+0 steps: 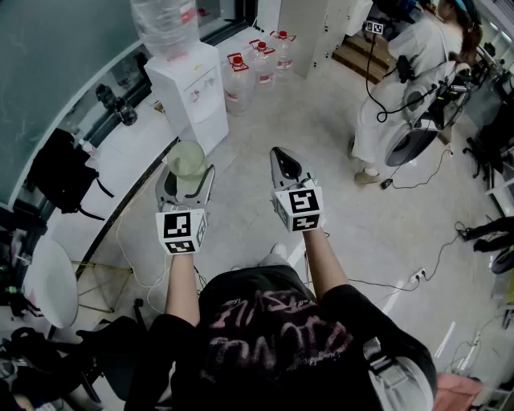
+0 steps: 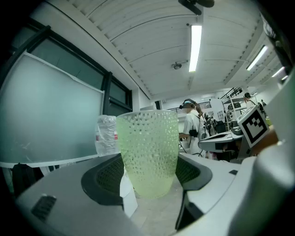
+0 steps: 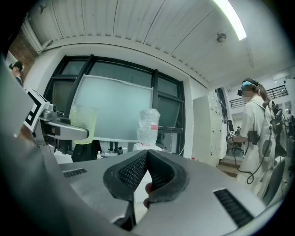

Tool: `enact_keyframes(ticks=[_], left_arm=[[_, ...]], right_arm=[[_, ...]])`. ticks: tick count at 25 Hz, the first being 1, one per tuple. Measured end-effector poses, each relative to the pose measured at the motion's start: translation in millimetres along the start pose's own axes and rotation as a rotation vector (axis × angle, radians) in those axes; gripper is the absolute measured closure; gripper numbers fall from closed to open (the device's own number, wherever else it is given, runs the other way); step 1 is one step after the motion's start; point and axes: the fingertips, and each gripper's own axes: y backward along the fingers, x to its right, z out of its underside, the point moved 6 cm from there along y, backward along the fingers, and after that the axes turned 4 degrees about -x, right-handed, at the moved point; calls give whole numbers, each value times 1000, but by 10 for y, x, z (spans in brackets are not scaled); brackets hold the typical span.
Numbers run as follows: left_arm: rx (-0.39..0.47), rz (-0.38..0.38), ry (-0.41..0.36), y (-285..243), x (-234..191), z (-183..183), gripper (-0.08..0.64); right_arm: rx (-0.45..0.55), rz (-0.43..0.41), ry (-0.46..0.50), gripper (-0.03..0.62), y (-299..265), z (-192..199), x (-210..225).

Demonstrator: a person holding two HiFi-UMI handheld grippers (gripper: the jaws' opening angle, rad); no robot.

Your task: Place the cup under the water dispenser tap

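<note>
Pale floor (image 1: 265, 128), glass wall (image 1: 56, 56); white water dispenser (image 1: 193, 96) carries bottle (image 1: 165, 24). Left gripper (image 2: 147, 177) clamps green dimpled cup (image 2: 148, 147), seemingly empty; right gripper (image 3: 146, 160) jaws together.

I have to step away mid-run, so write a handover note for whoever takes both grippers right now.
Left gripper: shut on the green dimpled cup, which is upright and off the floor.
Right gripper: jaws together, nothing in them.
Water dispenser: white, ahead by the window wall, with a bottle on top; the cup is not at it yet.
Done: cup in hand.
Left: carry it over and set it under the tap.
</note>
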Motion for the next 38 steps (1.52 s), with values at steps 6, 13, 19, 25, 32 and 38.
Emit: enact_keyframes(ticks=[6,13,19,25,32,38], left_arm=[[-2,-3,-4,-4,-11,-4,210],[-17,-16,-5,-32,-108,38,210],[-22,-9,8,-44,-184,115,210],[-31,9,13,-92,-248,192,210],[-52,20,15,-407,-375,290,210],[-70,14,15,-861,-498,321,210]], right_arm=[[2,-7,-2,578,-33,-9,-6],[-3,-20,4,578,-134,-20,-49],[-2,-24,8,578,-165,-15,-120],[-17,-13,9,578,-225,50,-144],[-34,-10,9,577,-540,123,-28],[-43,-29,4,577,-995,140,189]])
